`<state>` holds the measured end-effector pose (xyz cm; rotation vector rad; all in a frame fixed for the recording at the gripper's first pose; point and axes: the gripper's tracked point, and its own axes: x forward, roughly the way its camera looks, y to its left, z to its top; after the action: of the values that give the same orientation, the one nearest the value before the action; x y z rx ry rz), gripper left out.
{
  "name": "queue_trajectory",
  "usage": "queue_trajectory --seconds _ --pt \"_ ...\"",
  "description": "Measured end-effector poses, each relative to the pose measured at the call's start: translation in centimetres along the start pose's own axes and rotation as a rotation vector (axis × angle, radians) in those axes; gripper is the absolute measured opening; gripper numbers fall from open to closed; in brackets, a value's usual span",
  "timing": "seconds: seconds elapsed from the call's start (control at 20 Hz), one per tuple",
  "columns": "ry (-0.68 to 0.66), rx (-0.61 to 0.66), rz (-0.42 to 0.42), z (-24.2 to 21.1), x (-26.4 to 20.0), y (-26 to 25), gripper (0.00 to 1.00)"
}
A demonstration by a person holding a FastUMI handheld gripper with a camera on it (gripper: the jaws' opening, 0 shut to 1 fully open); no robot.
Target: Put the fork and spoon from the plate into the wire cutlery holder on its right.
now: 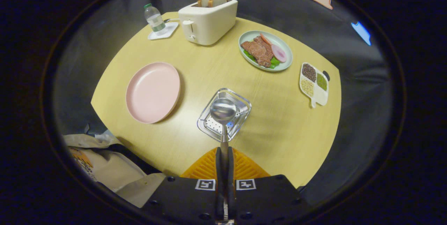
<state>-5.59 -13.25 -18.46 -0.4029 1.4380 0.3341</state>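
My gripper (224, 155) is shut on the handle of a metal spoon (223, 110). The spoon points forward, and its bowl hangs over the mouth of the wire cutlery holder (241, 111), which stands on the wooden table just ahead of the fingers. I look down into the holder and see its perforated base. To the left of the holder lies the pink plate (153, 91), with nothing on it. I cannot make out a fork anywhere.
Beyond the holder stand a white toaster (207, 22) with bread slices, a water bottle (154, 19) on a white coaster, a plate of meat and vegetables (265, 50), and a divided dish of grains (314, 83). Bags (101, 162) lie below the table's near left edge.
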Motion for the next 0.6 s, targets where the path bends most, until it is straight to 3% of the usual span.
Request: queue_trajectory --seconds 0.4,0.6 --pt "-0.058 0.05 0.029 2.1 0.0 0.6 0.15" --pt "-0.153 0.103 0.043 3.3 -1.0 1.2 0.63"
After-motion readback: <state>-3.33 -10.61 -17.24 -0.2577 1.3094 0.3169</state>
